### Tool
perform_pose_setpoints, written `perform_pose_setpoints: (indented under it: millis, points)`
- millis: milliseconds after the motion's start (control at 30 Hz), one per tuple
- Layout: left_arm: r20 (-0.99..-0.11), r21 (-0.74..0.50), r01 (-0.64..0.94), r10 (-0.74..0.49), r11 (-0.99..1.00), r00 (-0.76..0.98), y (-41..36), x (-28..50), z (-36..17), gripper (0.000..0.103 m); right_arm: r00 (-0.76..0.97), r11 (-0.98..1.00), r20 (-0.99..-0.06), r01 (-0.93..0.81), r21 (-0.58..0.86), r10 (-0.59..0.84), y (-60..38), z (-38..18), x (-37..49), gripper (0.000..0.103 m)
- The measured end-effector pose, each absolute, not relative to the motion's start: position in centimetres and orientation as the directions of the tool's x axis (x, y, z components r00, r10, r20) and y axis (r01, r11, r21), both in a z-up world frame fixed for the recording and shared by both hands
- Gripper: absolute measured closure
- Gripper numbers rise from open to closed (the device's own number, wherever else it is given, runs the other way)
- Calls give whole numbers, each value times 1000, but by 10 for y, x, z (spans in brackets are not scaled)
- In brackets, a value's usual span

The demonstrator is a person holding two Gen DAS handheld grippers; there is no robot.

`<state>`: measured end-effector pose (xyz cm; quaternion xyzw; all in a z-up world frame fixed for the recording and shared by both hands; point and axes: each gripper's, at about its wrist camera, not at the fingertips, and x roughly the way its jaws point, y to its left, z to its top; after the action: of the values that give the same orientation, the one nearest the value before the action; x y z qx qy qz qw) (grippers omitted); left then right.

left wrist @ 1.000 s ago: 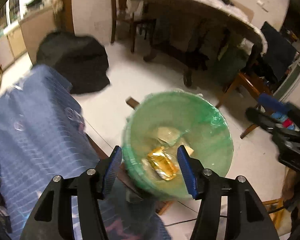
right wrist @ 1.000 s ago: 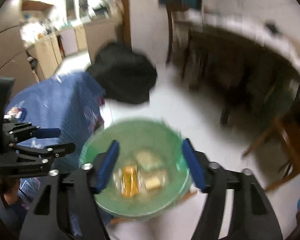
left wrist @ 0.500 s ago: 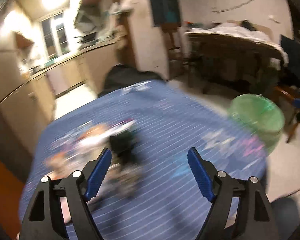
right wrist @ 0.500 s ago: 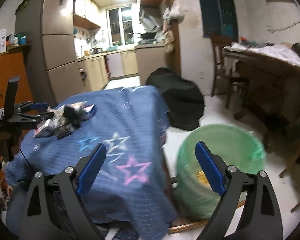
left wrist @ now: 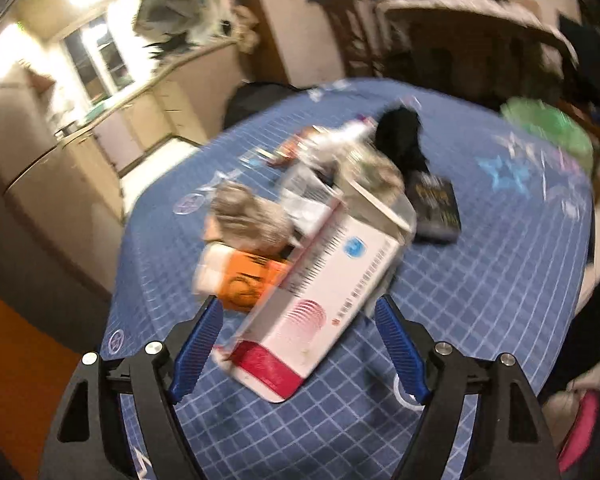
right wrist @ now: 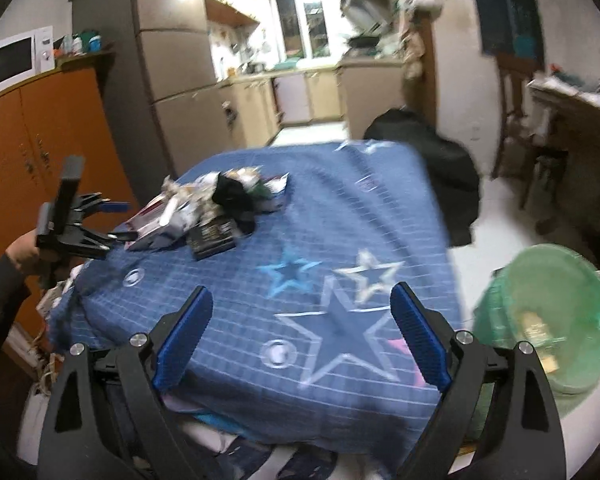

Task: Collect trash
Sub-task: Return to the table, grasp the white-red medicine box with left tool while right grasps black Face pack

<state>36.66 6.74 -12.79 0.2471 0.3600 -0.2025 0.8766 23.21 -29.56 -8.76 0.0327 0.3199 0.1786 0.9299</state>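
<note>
A pile of trash (left wrist: 300, 184) lies on the table's blue star-print cloth (left wrist: 500, 280). My left gripper (left wrist: 298, 310) is open right at the pile. The near end of a white and red carton (left wrist: 320, 300) sits between its blue pads, which do not press on it. An orange packet (left wrist: 244, 280) and a black box (left wrist: 436, 208) lie beside the carton. My right gripper (right wrist: 300, 296) hangs open and empty over the table's near end, far from the pile (right wrist: 216, 200). From there I see the left gripper (right wrist: 116, 220) at the pile's left side.
A green-lined bin (right wrist: 548, 320) with some wrappers inside stands on the floor right of the table. A black bag (right wrist: 440, 168) slumps beyond the far corner. An orange cabinet (right wrist: 28, 140) and a fridge (right wrist: 172, 60) are at the left, and a wooden table (right wrist: 580, 112) at the right.
Both grippers swung away from over the green bin to the table, with jaws wider than a second ago. The left one has closed in on the trash pile.
</note>
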Motion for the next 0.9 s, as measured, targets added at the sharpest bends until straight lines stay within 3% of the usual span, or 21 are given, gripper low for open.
perform_pose_setpoints:
  millis: [100,133,167,367,633,900]
  points:
    - [-753,354,549,-117,757,648,51,372,-148,25,686,914,-611,-362,184,395,-276,-93,241,16]
    - [-749,371,540,-101,755,655,48,374,-151,30,672,907,-618,-378,187,407,-268,-94,246,16]
    - [-751,370,532,-91,762,654,48,376,-154,43,663,902,-622,-389,190,417,-262,-96,249,16]
    - [-739,268,496,-154,826,656,62,364,-151,54,582,842,-631,-483,239,513,-221,-102,287,16]
    - [-699,77,404,-240,911,673,95,326,-129,58,479,790,-676,-555,260,559,-172,-123,351,16]
    - [-735,39,356,-214,934,643,105,334,-137,57,473,821,-756,-551,146,452,-137,-142,382,16]
